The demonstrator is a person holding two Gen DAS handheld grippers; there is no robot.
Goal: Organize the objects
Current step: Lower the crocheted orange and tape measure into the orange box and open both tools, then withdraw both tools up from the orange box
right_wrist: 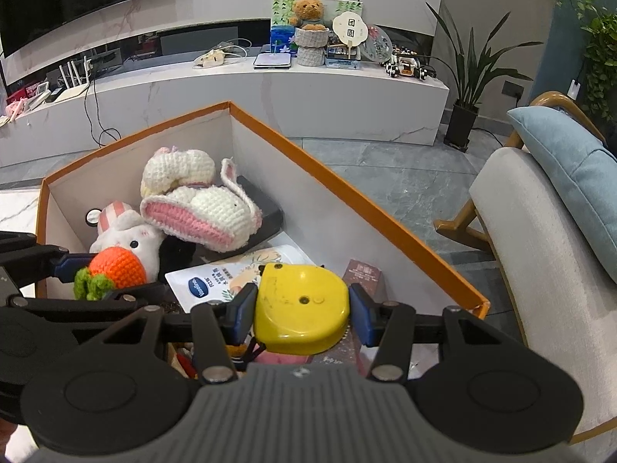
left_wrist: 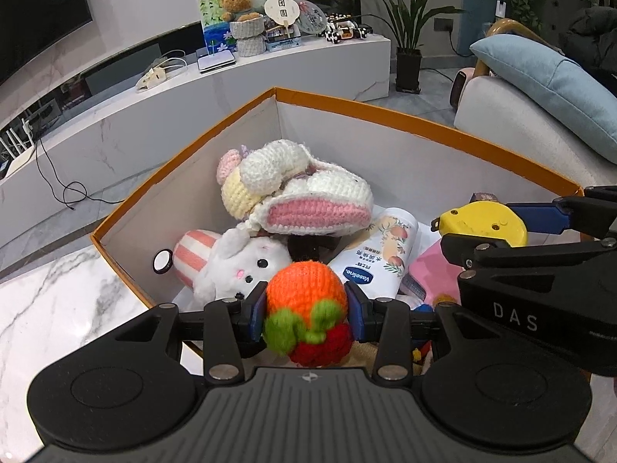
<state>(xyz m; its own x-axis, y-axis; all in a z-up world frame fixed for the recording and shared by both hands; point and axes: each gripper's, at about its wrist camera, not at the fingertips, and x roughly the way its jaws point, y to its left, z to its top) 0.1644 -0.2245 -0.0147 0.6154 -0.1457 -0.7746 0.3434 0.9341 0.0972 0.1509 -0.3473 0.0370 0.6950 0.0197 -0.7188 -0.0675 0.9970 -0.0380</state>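
Note:
An orange-rimmed cardboard box (left_wrist: pixel 385 110) (right_wrist: pixel 347 193) lies below both grippers. My left gripper (left_wrist: pixel 306 308) (right_wrist: pixel 112 276) is shut on a crocheted orange fruit with green leaves and a red part beneath (left_wrist: pixel 304 289) (right_wrist: pixel 119 266), held over the box's near side. Over the right part of the box, my right gripper (right_wrist: pixel 302 308) (left_wrist: pixel 486 231) is shut on a yellow tape measure (right_wrist: pixel 304 301) (left_wrist: pixel 482 223). Inside lie a white-and-pink crocheted bunny (left_wrist: pixel 300 189), a plush rabbit (left_wrist: pixel 239 266) and a Vaseline lotion tube (left_wrist: pixel 378 258).
The box stands on a white marble table (left_wrist: pixel 46 308). Behind it runs a low white TV console (left_wrist: pixel 270 73) carrying a teddy bear and clutter. A potted plant (left_wrist: pixel 408 19) stands on the floor, and a grey armchair with a blue cushion (right_wrist: pixel 540 231) is at the right.

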